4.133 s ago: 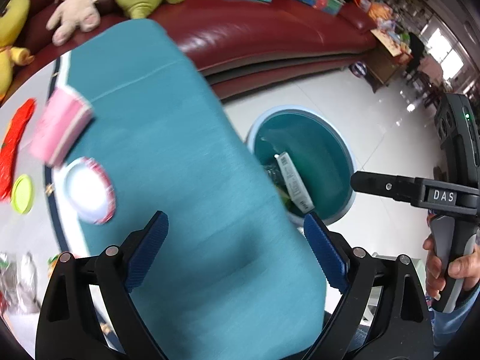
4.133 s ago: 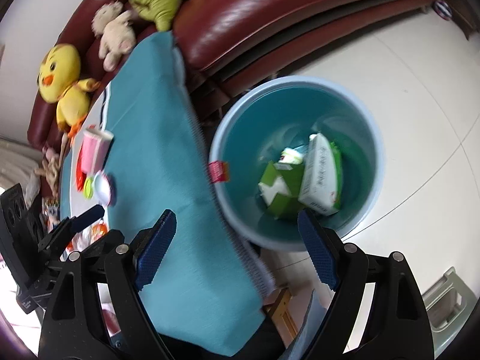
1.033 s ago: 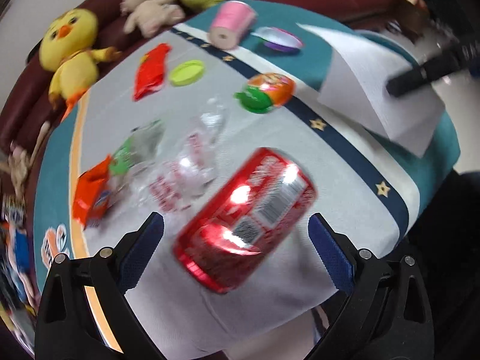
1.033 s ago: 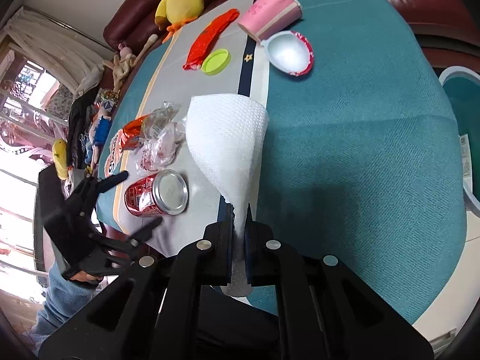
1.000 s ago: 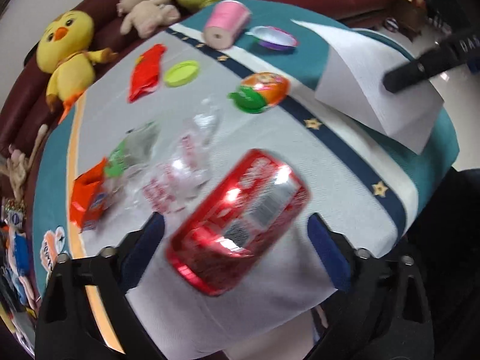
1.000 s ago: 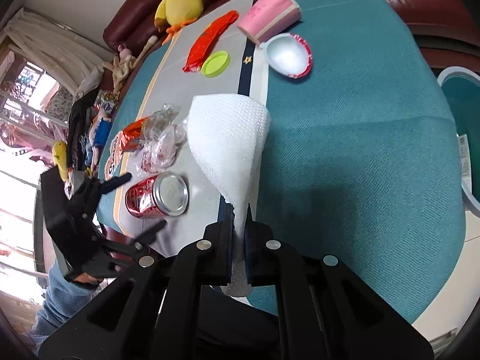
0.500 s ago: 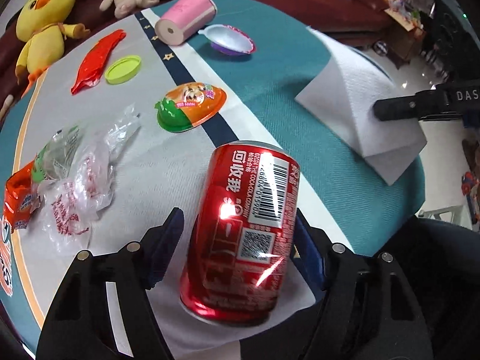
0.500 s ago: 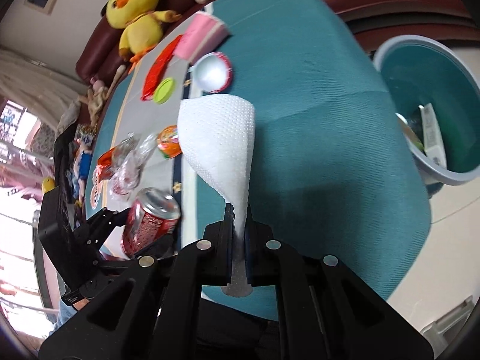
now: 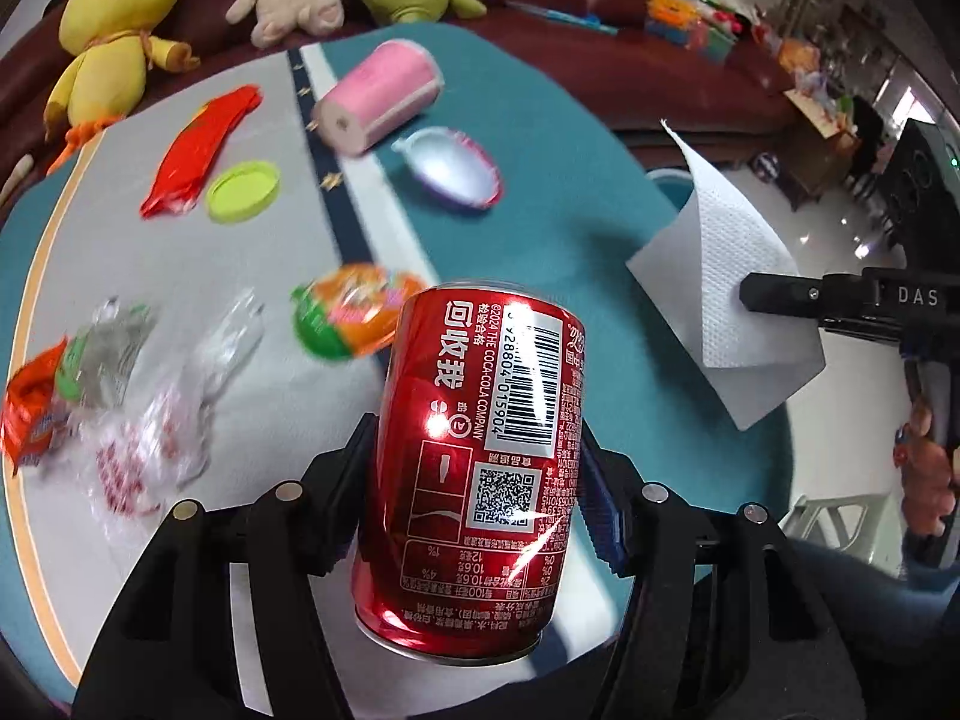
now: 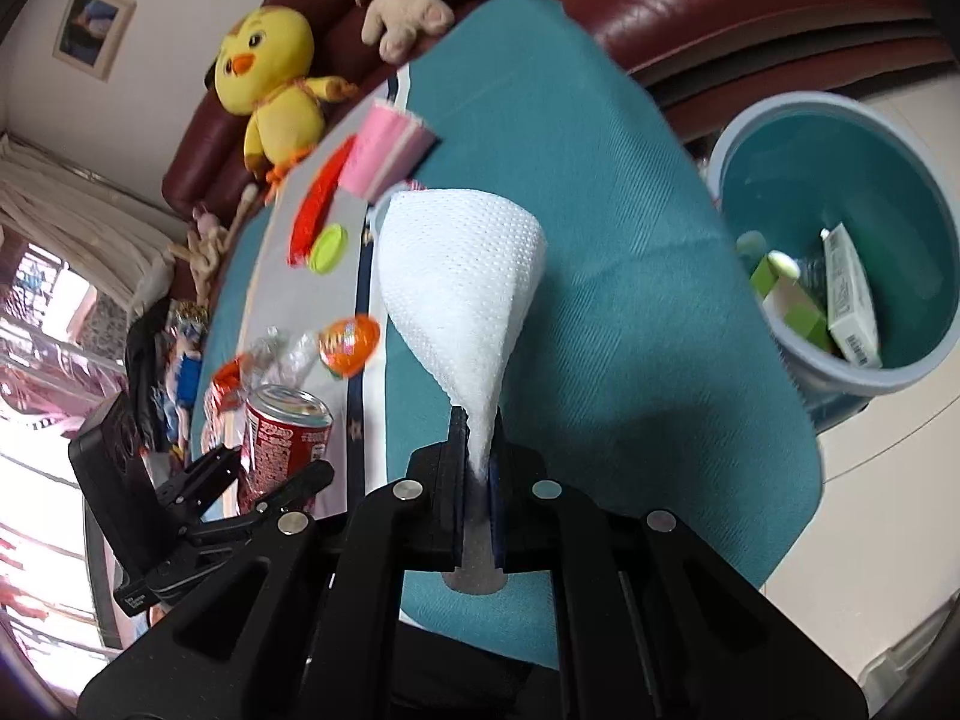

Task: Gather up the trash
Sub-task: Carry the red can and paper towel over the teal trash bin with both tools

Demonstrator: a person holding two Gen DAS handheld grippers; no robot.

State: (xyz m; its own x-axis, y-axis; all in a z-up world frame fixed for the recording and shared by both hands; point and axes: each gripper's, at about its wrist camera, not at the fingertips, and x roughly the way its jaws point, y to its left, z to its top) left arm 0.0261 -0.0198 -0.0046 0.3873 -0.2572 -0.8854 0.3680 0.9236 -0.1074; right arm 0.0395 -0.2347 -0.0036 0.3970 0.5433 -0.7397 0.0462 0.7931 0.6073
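Observation:
My left gripper (image 9: pixel 480 480) is shut on a red cola can (image 9: pixel 480 468) and holds it upright above the table's near edge; it also shows in the right wrist view (image 10: pixel 282 438). My right gripper (image 10: pixel 477 450) is shut on a white paper napkin (image 10: pixel 462 282), which also shows in the left wrist view (image 9: pixel 720 300). A blue trash bin (image 10: pixel 750 138) with cartons inside stands on the floor to the right of the table.
On the teal and grey tablecloth (image 9: pixel 540 240) lie a pink cup (image 9: pixel 378 96), a foil lid (image 9: pixel 447 165), a green lid (image 9: pixel 243 198), a red wrapper (image 9: pixel 198 147), an orange egg toy (image 9: pixel 354 315) and clear plastic wrappers (image 9: pixel 150 390). Plush toys sit on the sofa (image 9: pixel 600 60).
My left gripper closed on the can and lifted it upright. My right gripper carried the napkin to the right, toward the bin side of the table.

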